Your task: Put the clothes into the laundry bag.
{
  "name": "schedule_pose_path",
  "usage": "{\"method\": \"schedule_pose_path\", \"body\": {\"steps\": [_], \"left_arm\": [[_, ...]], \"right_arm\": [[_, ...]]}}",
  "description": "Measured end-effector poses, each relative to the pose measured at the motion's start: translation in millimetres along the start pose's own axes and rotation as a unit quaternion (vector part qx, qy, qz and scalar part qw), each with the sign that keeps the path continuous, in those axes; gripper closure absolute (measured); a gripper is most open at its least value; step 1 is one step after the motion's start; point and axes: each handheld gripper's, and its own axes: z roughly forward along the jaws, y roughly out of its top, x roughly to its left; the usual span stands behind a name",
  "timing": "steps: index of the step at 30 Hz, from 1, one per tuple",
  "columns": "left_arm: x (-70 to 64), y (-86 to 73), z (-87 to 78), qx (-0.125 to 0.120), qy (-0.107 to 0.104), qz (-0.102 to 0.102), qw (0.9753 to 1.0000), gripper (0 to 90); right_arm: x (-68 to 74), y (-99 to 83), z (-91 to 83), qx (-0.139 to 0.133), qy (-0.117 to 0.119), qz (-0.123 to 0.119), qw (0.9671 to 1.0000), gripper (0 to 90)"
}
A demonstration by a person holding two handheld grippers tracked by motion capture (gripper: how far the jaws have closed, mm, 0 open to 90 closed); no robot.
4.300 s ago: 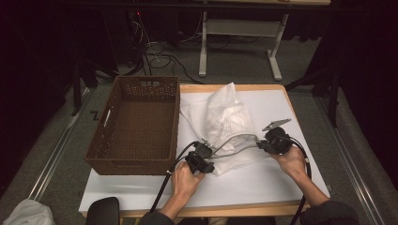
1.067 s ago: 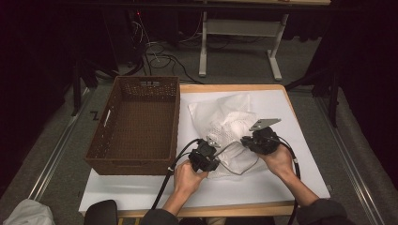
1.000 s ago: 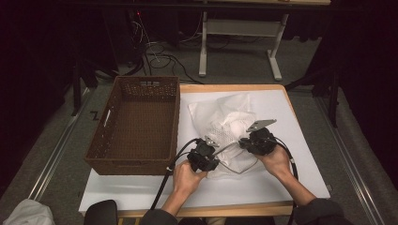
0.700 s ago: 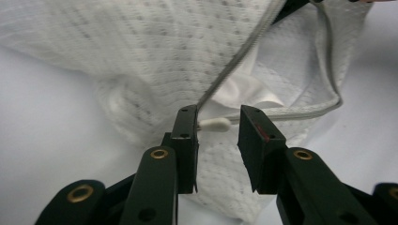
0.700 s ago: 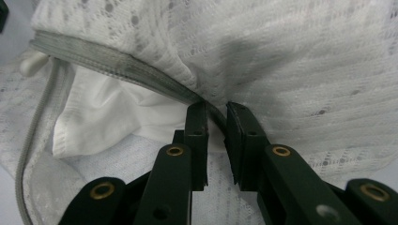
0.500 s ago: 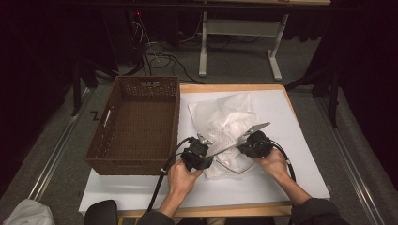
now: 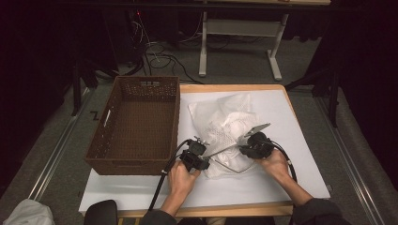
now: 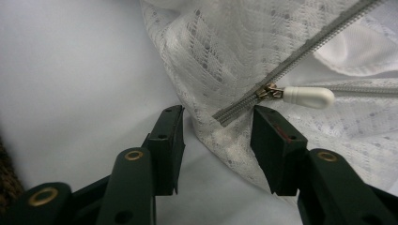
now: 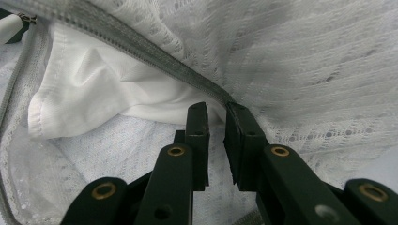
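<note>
White mesh zippered laundry bag [image 7: 225, 129] lies crumpled on the white-covered tabletop [image 7: 281, 187], middle to right part, its near end close to the front edge, just right of the brown woven rectangular basket [image 7: 136, 126] that sits along the left edge. Grey zipper [image 8: 300, 56] runs across the bag's near end, partly undone, with a white garment [image 9: 117, 93] showing inside the opening. Brass slider with white teardrop pull tab [image 8: 307, 97] sits on the zipper just past the left tongs [image 8: 217, 126], which are apart, straddling the bag's mesh corner at the zipper end, not pinching it. Right tongs [image 9: 216, 115] are nearly together, narrow gap, tips at the zipper tape where the opening closes up; cannot tell if fabric is pinched between them. In the high view the left tongs [image 7: 199, 152] and right tongs [image 7: 248, 143] face each other across the bag's near end, a hand behind each.
</note>
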Motion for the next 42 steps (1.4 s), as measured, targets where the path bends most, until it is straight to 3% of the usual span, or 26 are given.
{"method": "schedule_pose_path", "body": {"steps": [5,12,15,24,27,31,35,37,42], "left_arm": [[4.3,-1.7,-0.9,-0.005,-0.006,0.008,0.9999,67.8],[2.2,-2.2,-1.8,-0.003,-0.014,0.046,0.9988,80.5],[2.1,-4.7,-2.4,-0.01,-0.016,0.058,0.9982,81.9],[7.7,-7.4,-2.5,-0.02,-0.035,0.057,0.9975,82.5],[6.2,-7.8,-2.5,-0.021,-0.031,0.059,0.9975,82.5],[6.8,-9.4,-2.8,-0.026,-0.033,0.056,0.9976,82.5],[-1.1,-13.9,-2.6,-0.042,-0.005,0.071,0.9966,82.9],[-0.8,-14.1,-2.8,-0.043,-0.008,0.069,0.9967,83.1],[3.1,-14.9,-3.4,-0.044,-0.023,0.058,0.9971,83.0]], "right_arm": [[2.8,1.3,-0.7,0.001,-0.003,-0.014,0.9999,78.9],[12.3,2.6,-6.0,-0.006,-0.005,-0.015,0.9998,76.2],[15.3,3.1,-7.2,-0.009,-0.004,-0.02,0.9997,75.9],[20.4,-1.0,-23.6,-0.045,0.0,-0.016,0.9989,73.5],[22.6,-2.7,-26.6,-0.051,0.007,-0.023,0.9984,69.8],[27.1,-8.0,-32.1,-0.063,0.021,-0.023,0.9976,71.3],[32.6,-15.5,-39.8,-0.07,0.027,-0.028,0.9968,70.7],[34.0,-18.7,-43.0,-0.084,0.038,-0.014,0.9957,70.2],[37.6,-22.2,-44.7,-0.088,0.038,-0.022,0.9951,70.4]]}}
